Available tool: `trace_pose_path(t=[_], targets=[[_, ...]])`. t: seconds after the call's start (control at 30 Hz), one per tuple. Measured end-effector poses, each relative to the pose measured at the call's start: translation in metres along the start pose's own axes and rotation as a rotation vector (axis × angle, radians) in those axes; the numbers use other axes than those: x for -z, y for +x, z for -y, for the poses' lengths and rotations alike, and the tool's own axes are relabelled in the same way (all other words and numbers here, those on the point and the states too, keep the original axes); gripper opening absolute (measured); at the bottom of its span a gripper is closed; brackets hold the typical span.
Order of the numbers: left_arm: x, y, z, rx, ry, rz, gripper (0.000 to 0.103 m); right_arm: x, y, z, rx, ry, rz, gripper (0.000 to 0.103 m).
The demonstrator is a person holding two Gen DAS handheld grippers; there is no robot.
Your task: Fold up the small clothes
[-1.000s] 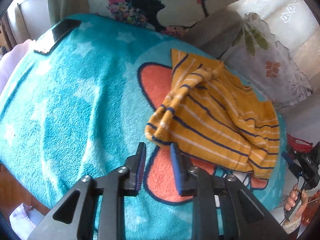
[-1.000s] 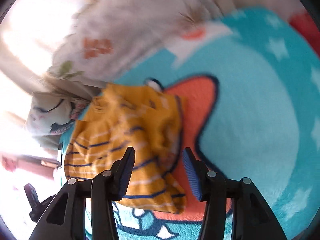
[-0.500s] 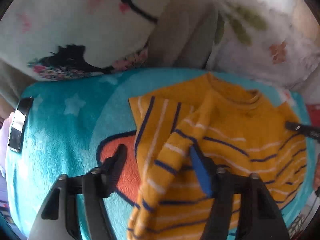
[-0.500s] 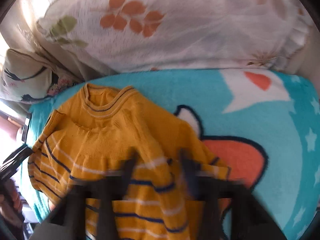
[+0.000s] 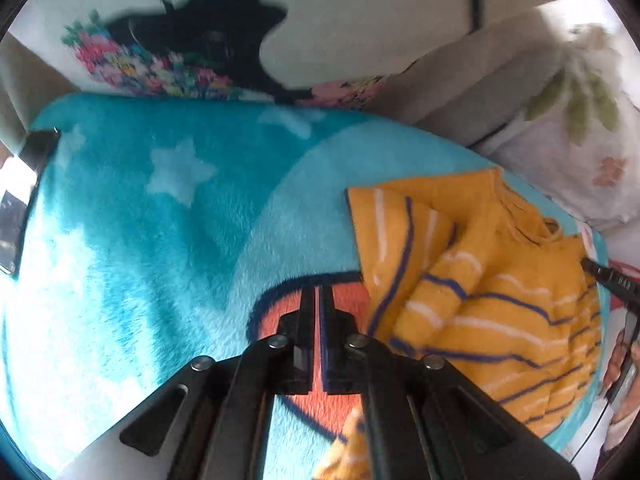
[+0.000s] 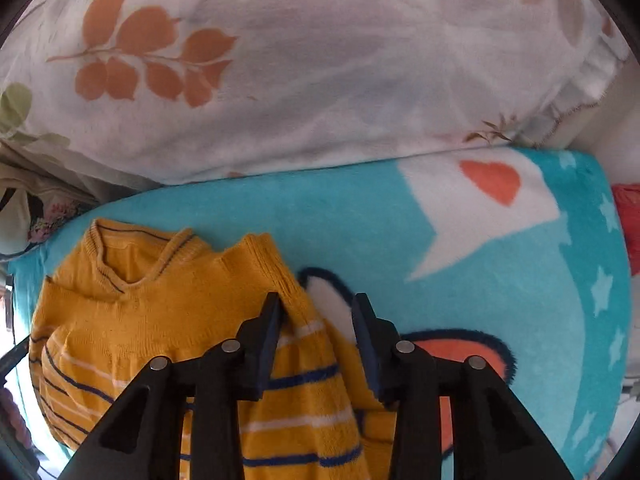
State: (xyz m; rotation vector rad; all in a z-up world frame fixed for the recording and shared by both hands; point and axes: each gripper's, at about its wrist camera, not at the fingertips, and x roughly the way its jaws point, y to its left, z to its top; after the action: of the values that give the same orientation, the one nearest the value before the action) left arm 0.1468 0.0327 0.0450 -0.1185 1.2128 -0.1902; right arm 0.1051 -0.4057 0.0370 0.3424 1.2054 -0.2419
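— Sweater (image 6: 160, 320), yellow with stripes: where does it lie?
— On the turquoise fleece blanket (image 5: 160, 240), near the pillows (image 6: 320, 80).
— And the grippers?
— Left gripper (image 5: 319, 300) is closed on nothing. Right gripper (image 6: 316, 320) stands open over the sweater's sleeve.

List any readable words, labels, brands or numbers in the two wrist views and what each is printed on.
None can be read.
Yellow knit sweater with navy and white stripes: no visible tag or print.
Turquoise fleece blanket with white stars: pictures only, including an orange heart in a white speech bubble.
Dark flat phone-like device: blurred, nothing legible.
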Motion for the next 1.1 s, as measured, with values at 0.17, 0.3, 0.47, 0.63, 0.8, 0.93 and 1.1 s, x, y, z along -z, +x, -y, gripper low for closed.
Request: trace_pose_path(t=[0.17, 0.3, 0.47, 0.63, 0.8, 0.93, 1.1], targets=[[0.028, -0.036, -0.002, 0.039, 0.037, 0.075, 0.038, 0.031, -0.071, 0.018, -0.02, 0.072, 0.14, 0.04], [0.051, -0.044, -0.005, 0.056, 0.034, 0.066, 0.044, 0.079, -0.08, 0.013, -0.16, 0.07, 0.093, 0.04], [0.077, -0.022, -0.019, 0.075, -0.031, -0.022, 0.047, 0.107, -0.034, 0.019, -0.052, 0.07, -0.037, 0.04], [0.088, -0.008, -0.034, -0.118, -0.027, -0.059, 0.04, 0.091, -0.066, 0.001, 0.006, 0.084, 0.047, 0.04], [0.094, -0.035, -0.07, 0.0, -0.161, -0.01, 0.037, 0.091, -0.094, -0.093, -0.15, -0.083, 0.087, 0.059], [0.105, -0.063, -0.087, -0.007, -0.182, 0.045, 0.038, 0.105, -0.064, -0.195, -0.301, -0.227, -0.065, 0.062], [0.128, -0.088, -0.116, 0.024, -0.253, 0.068, 0.038, 0.12, -0.012, -0.294, -0.188, -0.326, -0.127, 0.07]])
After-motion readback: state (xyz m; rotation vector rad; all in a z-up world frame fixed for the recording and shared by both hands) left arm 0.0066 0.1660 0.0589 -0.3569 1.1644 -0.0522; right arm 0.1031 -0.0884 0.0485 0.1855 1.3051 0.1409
